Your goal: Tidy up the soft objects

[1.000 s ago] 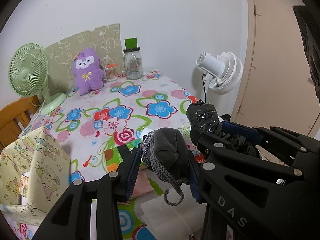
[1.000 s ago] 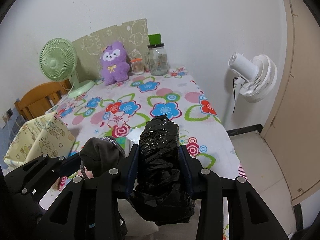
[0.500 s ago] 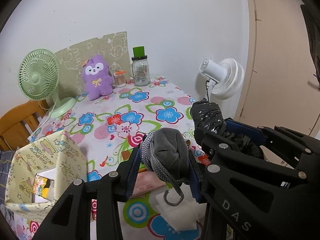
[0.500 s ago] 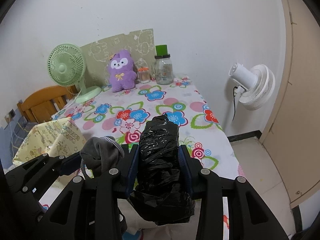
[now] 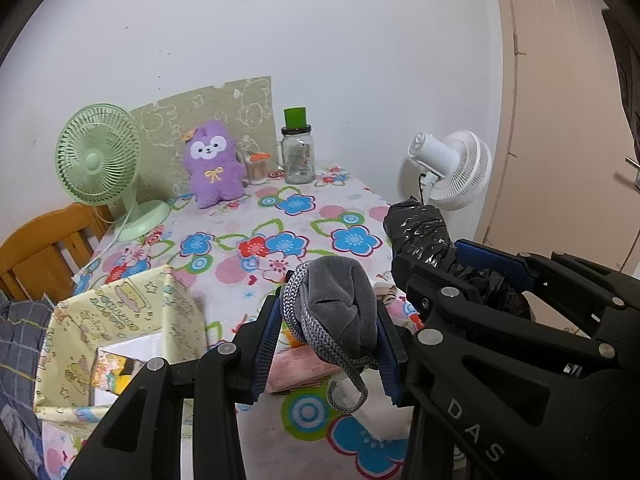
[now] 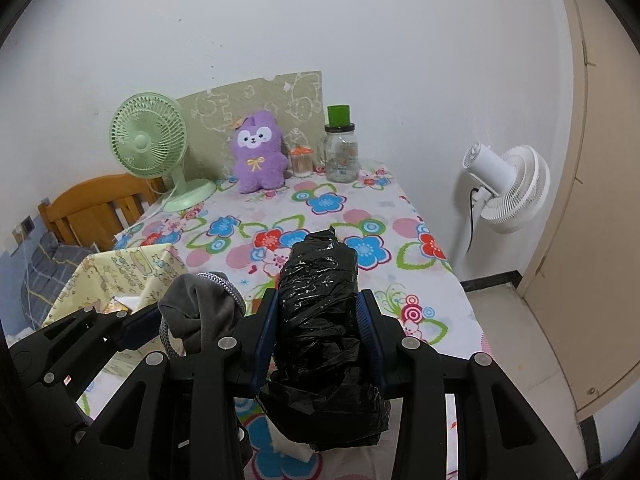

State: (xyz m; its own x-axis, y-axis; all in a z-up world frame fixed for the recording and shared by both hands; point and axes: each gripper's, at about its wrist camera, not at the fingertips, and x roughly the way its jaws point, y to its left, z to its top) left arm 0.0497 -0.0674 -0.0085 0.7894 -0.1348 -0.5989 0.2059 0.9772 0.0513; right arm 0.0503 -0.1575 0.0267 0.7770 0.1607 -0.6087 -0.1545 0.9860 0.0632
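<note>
My left gripper [image 5: 328,344] is shut on a rolled grey sock [image 5: 340,304] with a knitted cuff, held above the near end of the floral table [image 5: 240,240]. Beside it on the right, my right gripper [image 6: 318,336] is shut on a crumpled black plastic bag bundle [image 6: 320,312]. That bundle [image 5: 420,232] also shows in the left wrist view, and the sock [image 6: 200,312] in the right wrist view. A purple plush toy [image 5: 214,168] sits upright at the table's far end. A yellow patterned fabric box [image 5: 120,320] stands open at the near left.
A green desk fan [image 5: 96,160], a glass jar with a green lid [image 5: 298,152] and a small container [image 5: 256,166] line the far edge. A white fan [image 6: 504,184] stands off the table's right side. White tissue [image 5: 376,412] and a pink packet [image 5: 296,368] lie below the grippers. A wooden chair [image 6: 92,208] stands left.
Both grippers rose and drew back from the table with their loads still held; more of the tabletop, the fabric box and the tissue came into view below them.
</note>
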